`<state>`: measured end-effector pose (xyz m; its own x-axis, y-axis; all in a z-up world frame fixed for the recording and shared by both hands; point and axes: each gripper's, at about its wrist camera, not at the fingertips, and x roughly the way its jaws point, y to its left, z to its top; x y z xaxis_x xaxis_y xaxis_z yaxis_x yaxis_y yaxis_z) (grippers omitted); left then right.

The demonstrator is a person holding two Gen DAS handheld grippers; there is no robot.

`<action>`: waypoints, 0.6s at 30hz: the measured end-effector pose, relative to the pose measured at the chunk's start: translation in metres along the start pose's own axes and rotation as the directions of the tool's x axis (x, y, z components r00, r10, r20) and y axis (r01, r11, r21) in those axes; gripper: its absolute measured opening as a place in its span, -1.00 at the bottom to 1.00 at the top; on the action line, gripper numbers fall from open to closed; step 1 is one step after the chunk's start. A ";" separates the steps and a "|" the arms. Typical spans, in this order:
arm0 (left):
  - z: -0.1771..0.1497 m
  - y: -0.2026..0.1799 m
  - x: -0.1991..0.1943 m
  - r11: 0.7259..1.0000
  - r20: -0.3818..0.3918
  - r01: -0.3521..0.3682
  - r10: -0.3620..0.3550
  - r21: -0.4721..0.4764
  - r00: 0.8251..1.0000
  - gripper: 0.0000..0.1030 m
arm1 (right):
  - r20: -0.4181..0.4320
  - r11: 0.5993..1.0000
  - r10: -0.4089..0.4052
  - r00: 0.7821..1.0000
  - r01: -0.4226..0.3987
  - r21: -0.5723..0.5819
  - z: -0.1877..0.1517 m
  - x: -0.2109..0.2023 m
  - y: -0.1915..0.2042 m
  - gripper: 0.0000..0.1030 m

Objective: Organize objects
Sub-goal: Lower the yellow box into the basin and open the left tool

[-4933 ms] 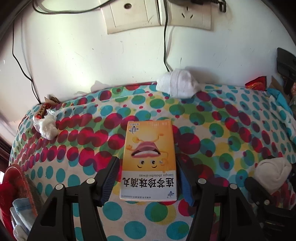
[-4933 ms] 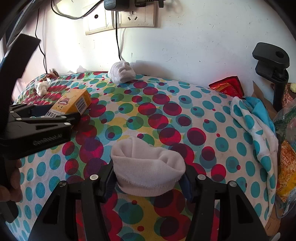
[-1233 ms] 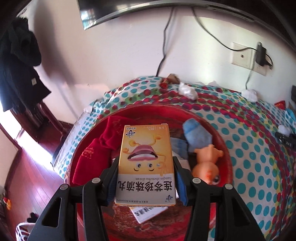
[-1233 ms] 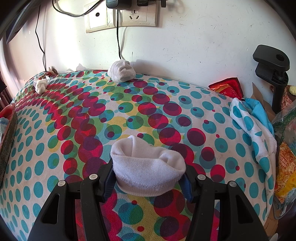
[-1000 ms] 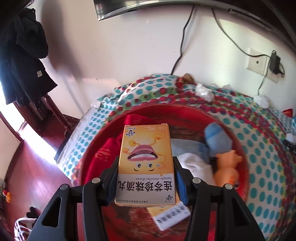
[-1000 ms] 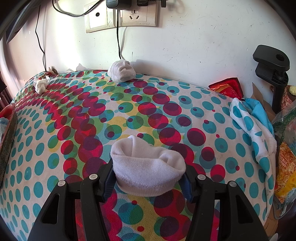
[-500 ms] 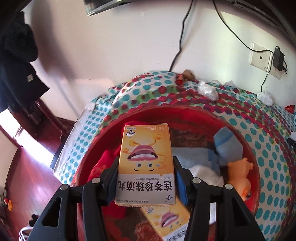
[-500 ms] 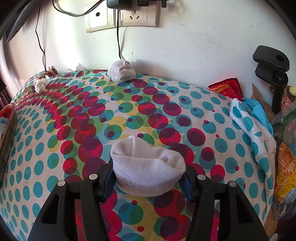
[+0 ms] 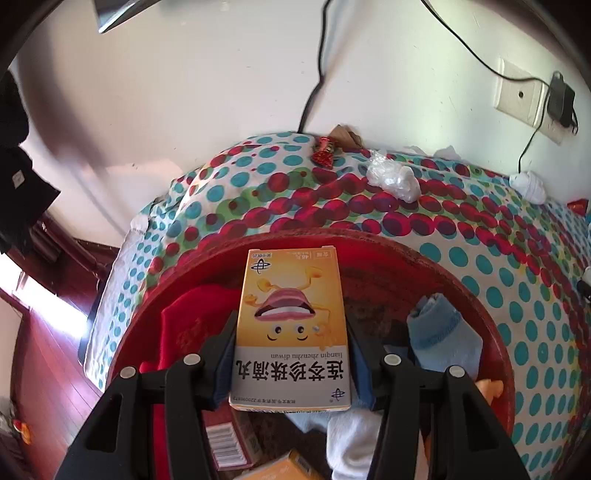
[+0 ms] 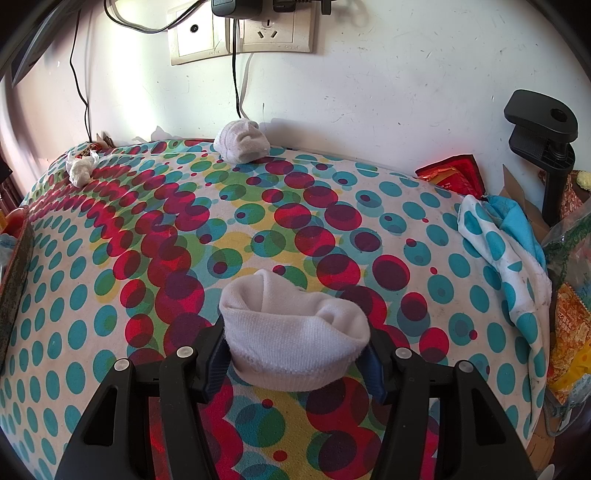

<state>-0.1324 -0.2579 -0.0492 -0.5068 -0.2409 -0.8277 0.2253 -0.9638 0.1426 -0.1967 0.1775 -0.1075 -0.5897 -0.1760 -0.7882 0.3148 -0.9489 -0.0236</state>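
My left gripper [image 9: 291, 350] is shut on an orange medicine box [image 9: 291, 325] with a cartoon face, held above the inside of a red round basket [image 9: 461, 280]. The basket holds a red cloth [image 9: 192, 325], a blue sock [image 9: 439, 332], a white sock [image 9: 351, 435], an orange toy [image 9: 489, 387] and other boxes [image 9: 229, 439]. My right gripper [image 10: 295, 350] is shut on a rolled white sock [image 10: 291, 332] just over the dotted tablecloth [image 10: 258, 229]. The basket's edge [image 10: 14, 258] shows at the far left of the right wrist view.
A second white sock ball [image 10: 242, 146] lies by the wall under the sockets [image 10: 240, 33]. A crumpled plastic wrap [image 10: 79, 168] and a red candy wrapper [image 9: 325, 151] lie near the back-left corner. A dotted cloth [image 10: 506, 254], red snack bags [image 10: 454, 175] and a black clamp [image 10: 543, 136] crowd the right side.
My left gripper has carried the medicine box further over the basket and lower; the basket's contents have slid down and right in its view. The right gripper and its sock have not moved.
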 end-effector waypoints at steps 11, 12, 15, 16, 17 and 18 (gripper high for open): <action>0.009 -0.003 0.025 1.000 -0.056 -0.006 0.007 0.017 0.998 0.04 | 0.000 1.000 0.000 1.000 0.000 -0.001 0.000 0.000 0.000 0.08; 0.009 -0.003 0.026 1.000 -0.063 0.007 -0.006 0.016 0.998 0.04 | 0.000 1.000 0.000 1.000 0.000 -0.002 0.000 0.000 0.000 0.09; 0.008 -0.003 0.029 1.000 -0.076 -0.001 0.002 0.022 0.997 0.04 | 0.000 1.000 0.000 1.000 0.000 -0.003 0.000 0.000 0.000 0.10; 0.008 -0.002 0.029 1.000 -0.082 -0.001 0.002 0.020 0.997 0.04 | 0.000 1.000 0.001 1.000 -0.001 -0.003 0.001 0.000 -0.001 0.11; 0.008 -0.002 0.030 1.000 -0.087 -0.001 0.002 0.016 0.996 0.05 | 0.000 1.000 -0.001 1.000 0.001 -0.004 0.001 0.000 0.000 0.11; 0.007 -0.001 0.030 1.000 -0.093 -0.001 0.002 0.010 0.996 0.05 | 0.000 1.000 -0.002 1.000 0.002 -0.005 0.001 0.000 -0.001 0.11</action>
<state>-0.1541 -0.2653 -0.0705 -0.4267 -0.2307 -0.8744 0.2172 -0.9647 0.1486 -0.1974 0.1778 -0.1068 -0.5902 -0.1740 -0.7882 0.3173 -0.9479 -0.0283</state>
